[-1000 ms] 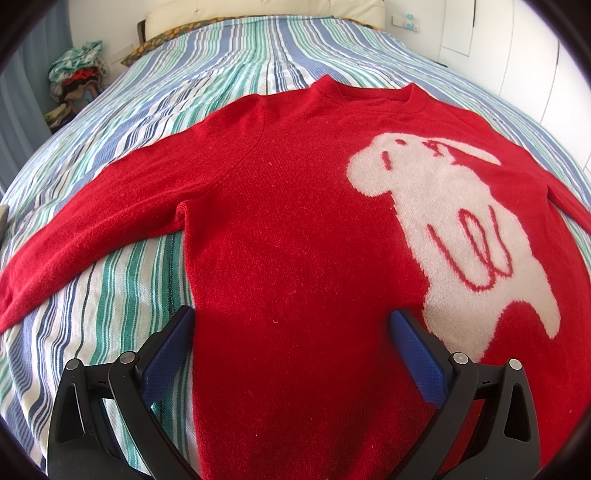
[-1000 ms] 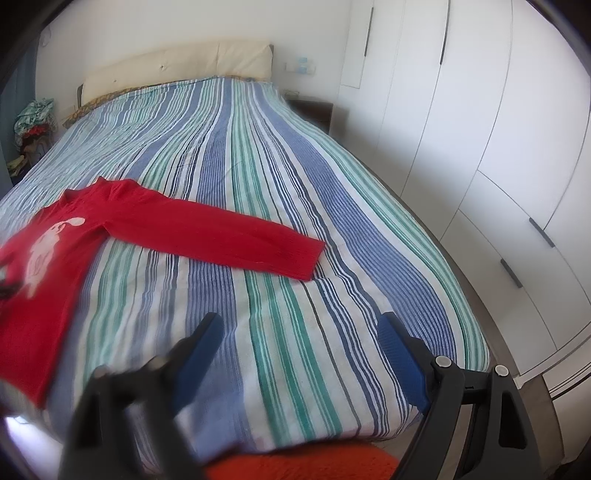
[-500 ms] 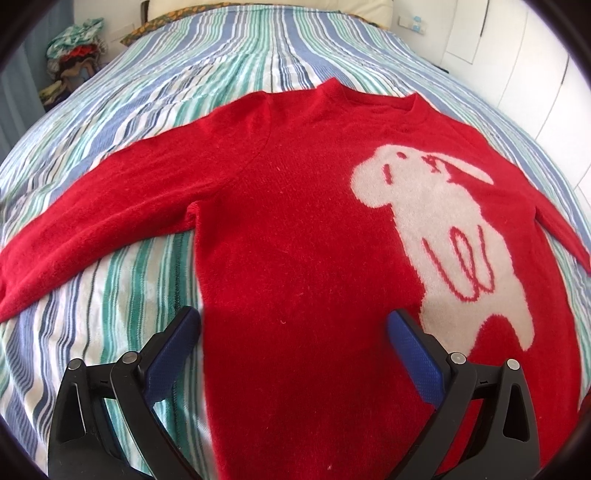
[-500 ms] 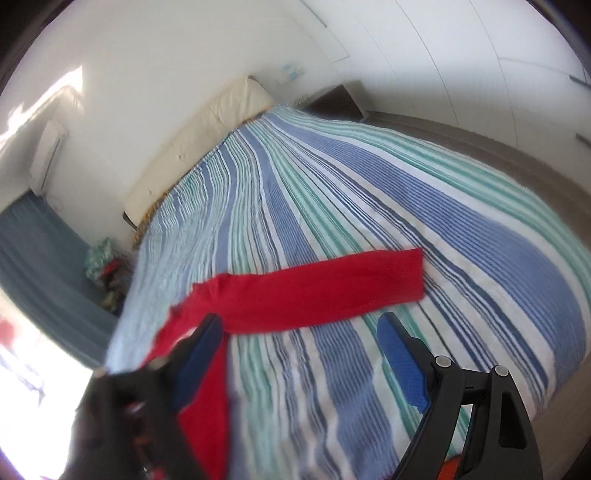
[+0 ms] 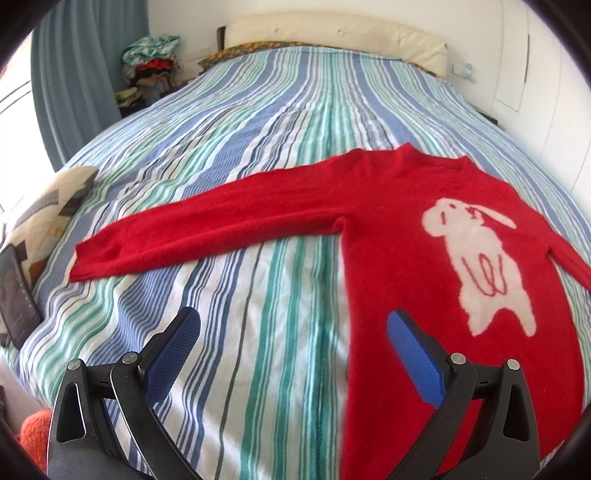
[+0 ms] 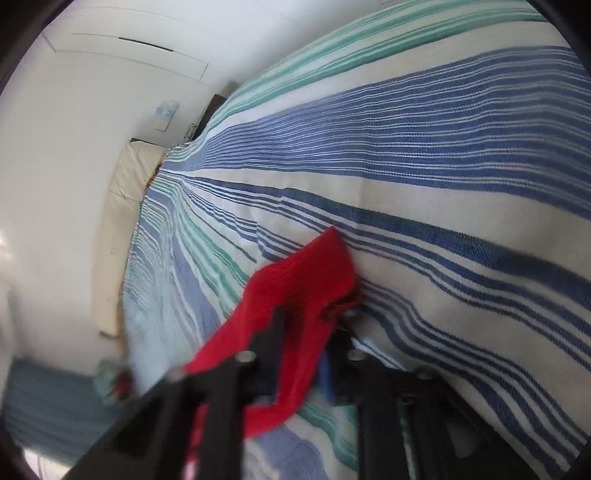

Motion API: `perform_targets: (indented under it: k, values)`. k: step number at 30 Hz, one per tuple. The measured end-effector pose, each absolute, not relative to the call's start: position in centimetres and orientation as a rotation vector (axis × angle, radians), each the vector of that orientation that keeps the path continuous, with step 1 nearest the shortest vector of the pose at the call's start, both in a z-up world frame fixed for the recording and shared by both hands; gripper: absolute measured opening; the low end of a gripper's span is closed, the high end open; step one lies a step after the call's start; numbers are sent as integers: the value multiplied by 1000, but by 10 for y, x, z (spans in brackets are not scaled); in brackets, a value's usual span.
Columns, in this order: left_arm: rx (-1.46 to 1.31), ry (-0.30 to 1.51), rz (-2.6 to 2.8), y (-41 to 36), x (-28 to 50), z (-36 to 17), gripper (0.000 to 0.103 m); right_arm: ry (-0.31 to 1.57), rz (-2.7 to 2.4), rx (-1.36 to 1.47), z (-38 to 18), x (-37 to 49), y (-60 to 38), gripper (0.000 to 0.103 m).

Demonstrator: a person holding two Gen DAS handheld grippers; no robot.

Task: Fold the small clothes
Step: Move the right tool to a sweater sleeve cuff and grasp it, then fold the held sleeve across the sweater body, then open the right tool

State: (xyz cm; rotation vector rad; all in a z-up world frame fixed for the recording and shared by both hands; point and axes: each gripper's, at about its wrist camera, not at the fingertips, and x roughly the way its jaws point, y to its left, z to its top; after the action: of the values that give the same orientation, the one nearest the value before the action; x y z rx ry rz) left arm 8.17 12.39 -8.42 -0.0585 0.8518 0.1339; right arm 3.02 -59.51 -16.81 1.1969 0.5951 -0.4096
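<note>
A red sweater (image 5: 402, 258) with a white animal figure (image 5: 476, 258) lies flat on the striped bed, front up. Its left sleeve (image 5: 207, 232) stretches out to the left. My left gripper (image 5: 295, 339) is open and empty, hovering above the bedspread just left of the sweater's body. In the right wrist view the right gripper (image 6: 306, 332) is tilted sideways and shut on the cuff end of the right sleeve (image 6: 299, 288), right at the bed surface. The view is blurred.
The striped bedspread (image 5: 258, 147) covers the whole bed, with a cream headboard (image 5: 332, 29) at the far end. A patterned pillow (image 5: 44, 210) and a dark tablet (image 5: 14, 291) lie at the left edge. A pile of clothes (image 5: 151, 62) sits far left. White wardrobes (image 5: 546, 74) stand on the right.
My left gripper swung left and back, so the left sleeve shows in full. My right gripper rolled sideways, dropped to the right sleeve's cuff and closed on it.
</note>
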Motion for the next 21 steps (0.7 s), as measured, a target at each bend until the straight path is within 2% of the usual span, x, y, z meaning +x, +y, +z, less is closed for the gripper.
perform_targets:
  k: [2,5,11,14,17,18,19,20,21]
  values:
    - [-101,851,152,136,70,-93,101,575,-422,1180,-155,30,-595,5]
    - [-91,870,162,145,67,-101,101,538,-333,1040,-97,43,-575,5]
    - [-162,793,144,155,73,-88,101,517,90,651,34,117,-429,5]
    - [-150,801,167,158,71,-90,101,548,319,527,59,151,-327,5]
    - [-195,801,181,166,70,-91,101,597,496,443,50,179,-230,6]
    - [-209,800,188,169,69,-91,101,622,553,431,40,187,-202,10]
    - [-216,801,199,172,69,-92,101,669,614,430,26,196,-177,18]
    - [-222,803,210,174,69,-92,101,748,664,443,7,204,-157,52]
    - [-229,806,220,177,68,-93,101,815,678,462,-11,212,-144,76]
